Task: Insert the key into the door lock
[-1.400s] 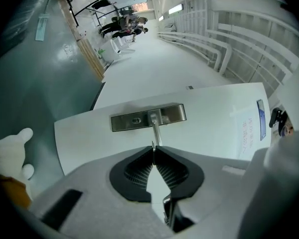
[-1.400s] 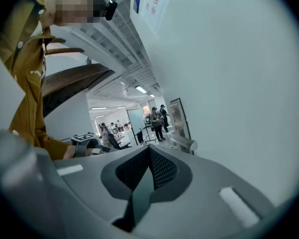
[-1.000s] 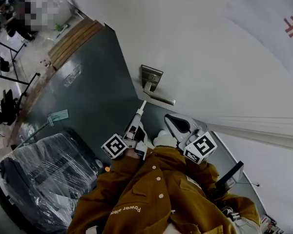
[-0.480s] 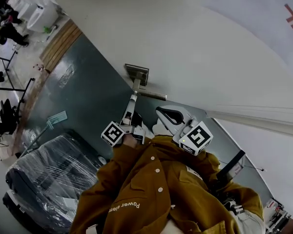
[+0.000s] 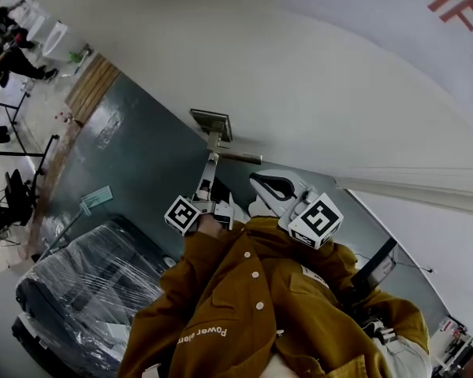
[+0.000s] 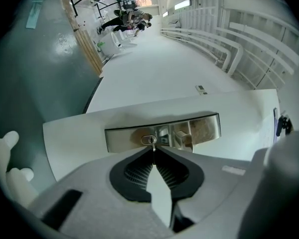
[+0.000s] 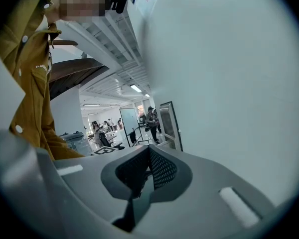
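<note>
A brushed-metal lock plate [image 6: 162, 132] sits on the white door [image 5: 323, 93], with a round keyhole [image 6: 148, 140] at its left part and a lever handle [image 6: 183, 136] to the right. My left gripper [image 6: 153, 148] is shut on a small metal key [image 6: 152, 144], whose tip touches the keyhole. How deep the key sits I cannot tell. In the head view the left gripper [image 5: 212, 161] reaches up to the lock plate [image 5: 210, 122]. My right gripper [image 5: 258, 179] hangs just right of it, shut with nothing in it [image 7: 149, 152].
A plastic-wrapped bulky object [image 5: 79, 290] lies at the lower left on the dark green floor [image 5: 142, 164]. The person's mustard jacket [image 5: 252, 305] fills the bottom of the head view. Several people stand far off [image 7: 150, 118] in the room.
The left gripper has moved forward to the lock plate, bringing the key tip to the keyhole. The right gripper has stayed beside it.
</note>
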A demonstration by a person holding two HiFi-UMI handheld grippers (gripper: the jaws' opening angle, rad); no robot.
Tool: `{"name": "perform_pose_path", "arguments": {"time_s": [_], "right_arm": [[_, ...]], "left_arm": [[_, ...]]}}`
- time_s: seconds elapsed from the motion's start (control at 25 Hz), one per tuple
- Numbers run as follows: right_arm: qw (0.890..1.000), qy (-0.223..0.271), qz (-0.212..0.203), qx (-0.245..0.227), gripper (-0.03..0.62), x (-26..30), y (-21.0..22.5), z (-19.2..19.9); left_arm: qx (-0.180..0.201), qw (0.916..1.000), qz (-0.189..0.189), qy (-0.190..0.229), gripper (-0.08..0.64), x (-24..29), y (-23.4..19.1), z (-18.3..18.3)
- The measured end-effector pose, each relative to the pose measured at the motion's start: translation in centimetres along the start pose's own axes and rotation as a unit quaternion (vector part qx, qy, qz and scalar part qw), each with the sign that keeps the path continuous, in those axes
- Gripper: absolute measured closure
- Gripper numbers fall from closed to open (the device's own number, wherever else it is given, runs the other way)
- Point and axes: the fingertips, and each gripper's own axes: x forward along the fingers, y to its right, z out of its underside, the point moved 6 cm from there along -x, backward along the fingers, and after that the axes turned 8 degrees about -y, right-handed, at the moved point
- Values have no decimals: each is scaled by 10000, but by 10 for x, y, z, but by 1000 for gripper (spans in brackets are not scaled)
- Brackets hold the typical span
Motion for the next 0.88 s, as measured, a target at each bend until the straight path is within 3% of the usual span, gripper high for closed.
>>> {"name": "perform_pose_path", "arguments": {"time_s": [0.32,0.88], "right_arm": [[10000,24,-13,-25,587,0,-1,-2],[10000,23,-37,-81,588,3,-3,-7]], "left_arm": [[-222,9997,141,-10,535,3,-6,-2],[-290,9993,245,38,535,9,1,-6]]}}
